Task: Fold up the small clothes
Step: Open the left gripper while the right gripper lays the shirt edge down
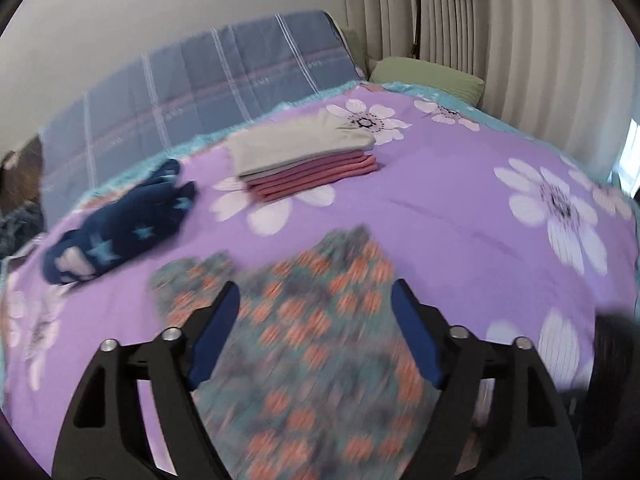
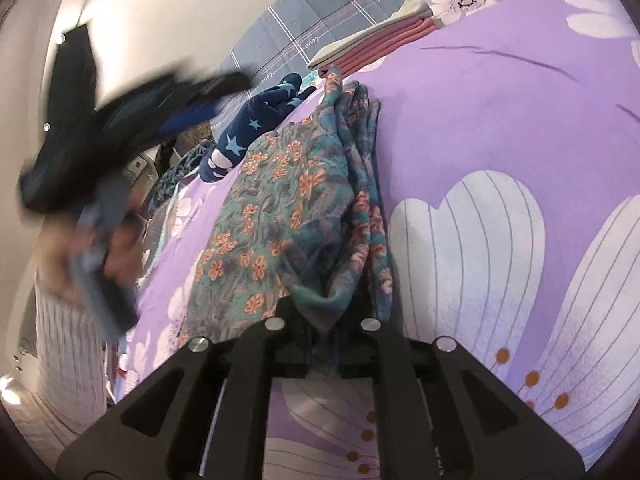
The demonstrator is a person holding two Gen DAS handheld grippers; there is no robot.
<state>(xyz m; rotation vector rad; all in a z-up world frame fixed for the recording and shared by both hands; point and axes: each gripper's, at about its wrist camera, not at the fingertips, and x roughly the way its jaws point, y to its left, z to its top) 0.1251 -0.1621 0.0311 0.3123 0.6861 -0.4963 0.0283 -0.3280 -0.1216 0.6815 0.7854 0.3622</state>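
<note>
The floral garment (image 2: 276,216) lies on the bed (image 2: 500,120). The right claw (image 2: 324,332) pinches its bunched edge to pull a fold over, while the left claw (image 1: 316,336) hovers released above it, ready to help.

The floral garment (image 2: 280,208) is thin, soft cloth with a matt printed surface. The bedspread (image 1: 460,200) is smooth cloth, also matt. The navy star garment (image 1: 120,228) looks thicker and a little fuzzy. The left gripper (image 1: 314,300) is matt black plastic, with blue pads (image 1: 214,336) and shiny metal screws (image 1: 172,334).
</note>
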